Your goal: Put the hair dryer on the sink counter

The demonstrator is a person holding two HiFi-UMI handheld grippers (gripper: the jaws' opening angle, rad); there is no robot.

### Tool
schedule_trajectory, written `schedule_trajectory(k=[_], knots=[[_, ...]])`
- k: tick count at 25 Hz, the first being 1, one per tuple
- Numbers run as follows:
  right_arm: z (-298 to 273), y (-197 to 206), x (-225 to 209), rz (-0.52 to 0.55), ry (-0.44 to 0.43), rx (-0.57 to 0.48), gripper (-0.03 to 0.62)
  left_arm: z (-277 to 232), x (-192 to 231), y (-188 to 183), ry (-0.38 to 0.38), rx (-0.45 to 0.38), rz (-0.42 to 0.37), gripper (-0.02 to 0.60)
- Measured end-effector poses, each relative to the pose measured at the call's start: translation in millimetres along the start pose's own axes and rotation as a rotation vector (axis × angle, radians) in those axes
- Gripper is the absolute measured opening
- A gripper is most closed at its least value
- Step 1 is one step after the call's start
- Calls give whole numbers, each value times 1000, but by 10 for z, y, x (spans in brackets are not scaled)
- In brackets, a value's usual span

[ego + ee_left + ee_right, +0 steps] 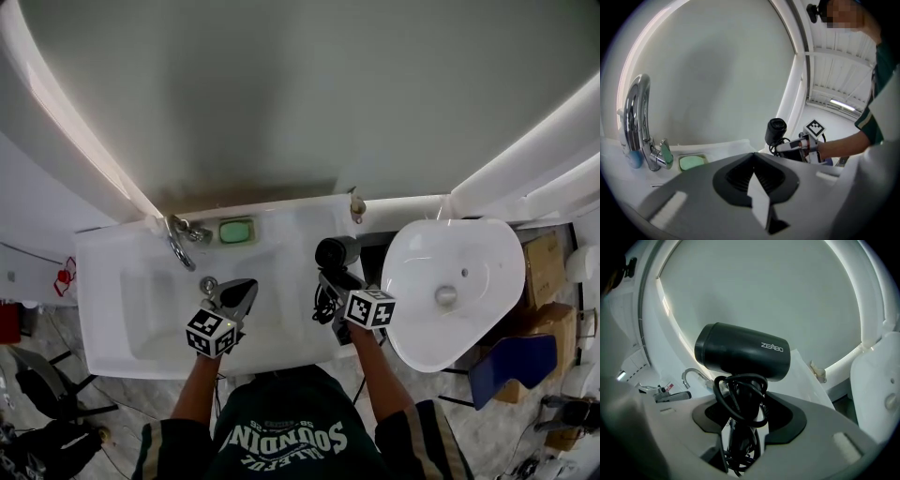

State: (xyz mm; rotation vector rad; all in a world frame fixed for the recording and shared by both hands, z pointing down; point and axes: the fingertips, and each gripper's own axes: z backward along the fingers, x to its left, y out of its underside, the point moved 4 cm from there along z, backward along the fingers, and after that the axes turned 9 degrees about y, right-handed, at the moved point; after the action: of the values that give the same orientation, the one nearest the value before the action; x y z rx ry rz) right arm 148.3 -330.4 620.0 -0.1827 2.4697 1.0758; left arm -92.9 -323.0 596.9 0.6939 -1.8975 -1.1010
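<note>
A black hair dryer (336,253) with its cord wound round the handle is upright in my right gripper (330,286), which is shut on the handle. It sits over the right end of the white sink counter (291,220); whether it touches the counter I cannot tell. The right gripper view shows the dryer's barrel (743,352) lying crosswise above the jaws of the right gripper (740,427). My left gripper (246,286) hovers over the basin, shut and empty. From the left gripper (757,187) the hair dryer (776,130) shows off to the right.
A chrome faucet (178,239) and a green soap dish (236,231) stand at the back of the counter. A big mirror rises behind. A second white basin (459,281) lies to the right, with cardboard boxes (539,272) and a blue seat (511,366) beyond it.
</note>
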Motion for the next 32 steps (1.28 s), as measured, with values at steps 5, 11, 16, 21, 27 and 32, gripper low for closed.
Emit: schedule_trajectory(k=[5,11,16,21,27,32], knots=[[-347,-59,-71,44,94,98,207,19,72,33,-20,7,14,51],[-777,-125,-112,147,185,183,206,106,160,92,-54,12,39,51],[-1066,-112,-221,194,269,253,206,191,172,136,-82,7,58,51],[-1324,-63,-340,258,348,335,201,262,231,218,-107,7,85,51],[-1435,-11,-415,266,403,342,201,317,255,272,-130,12,102,51],[-1501,-8,-437,295,448,321,201,344,266,307,-141,18,113,51]])
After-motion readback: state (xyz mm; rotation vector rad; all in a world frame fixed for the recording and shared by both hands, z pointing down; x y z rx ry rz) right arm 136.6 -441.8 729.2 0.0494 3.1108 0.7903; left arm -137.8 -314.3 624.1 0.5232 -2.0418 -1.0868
